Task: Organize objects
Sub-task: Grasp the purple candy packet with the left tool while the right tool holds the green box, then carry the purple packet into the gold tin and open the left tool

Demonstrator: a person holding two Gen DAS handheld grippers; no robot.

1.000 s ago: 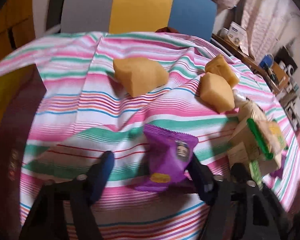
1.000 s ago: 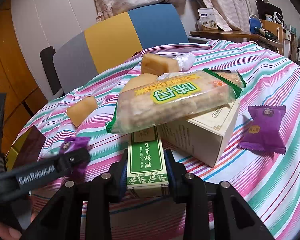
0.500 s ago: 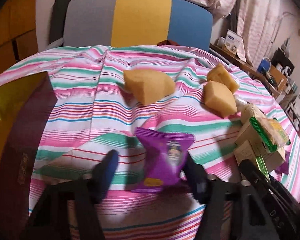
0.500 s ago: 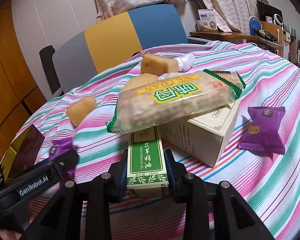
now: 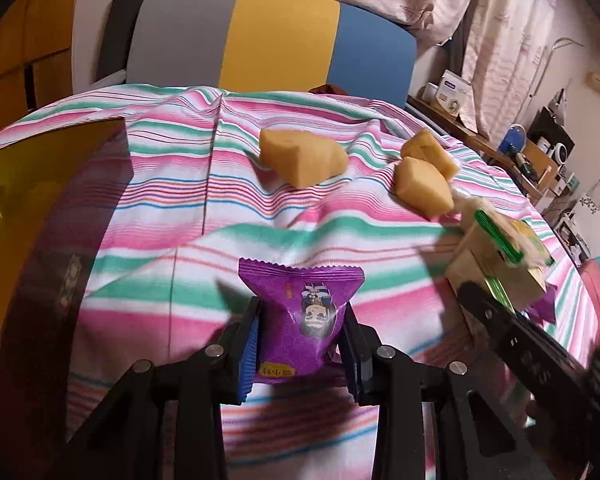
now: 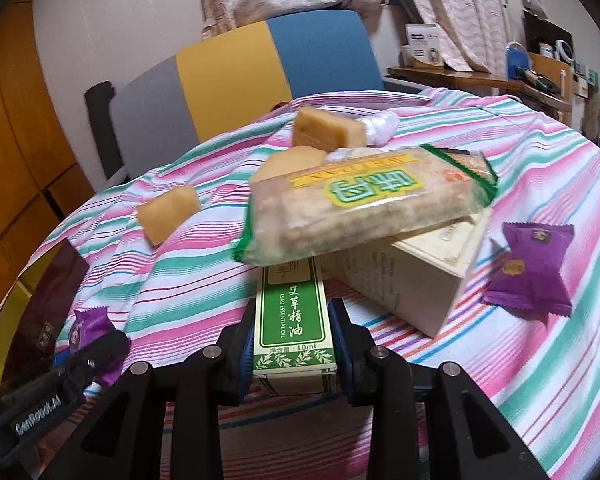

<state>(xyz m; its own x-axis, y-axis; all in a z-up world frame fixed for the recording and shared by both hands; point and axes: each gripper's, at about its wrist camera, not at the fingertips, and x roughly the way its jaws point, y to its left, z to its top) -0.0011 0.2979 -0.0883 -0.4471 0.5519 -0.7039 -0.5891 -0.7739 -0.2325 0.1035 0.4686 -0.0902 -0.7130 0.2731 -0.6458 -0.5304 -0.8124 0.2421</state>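
The left gripper point(image 5: 302, 338) has just closed its jaws on the purple snack packet point(image 5: 300, 316), low over the striped desk point(image 5: 180, 208) (ready to lift). The right gripper point(image 6: 294, 344) still pinches the green box point(image 6: 292, 320), wedged under the cracker pack point(image 6: 364, 204).

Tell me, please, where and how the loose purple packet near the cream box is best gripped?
Grip the purple packet across its puffed middle, from above, tool fingers spanning the narrow width. It lies flat on the striped cloth, its crimped ends flare thin, and its right side is clear of the cream box.
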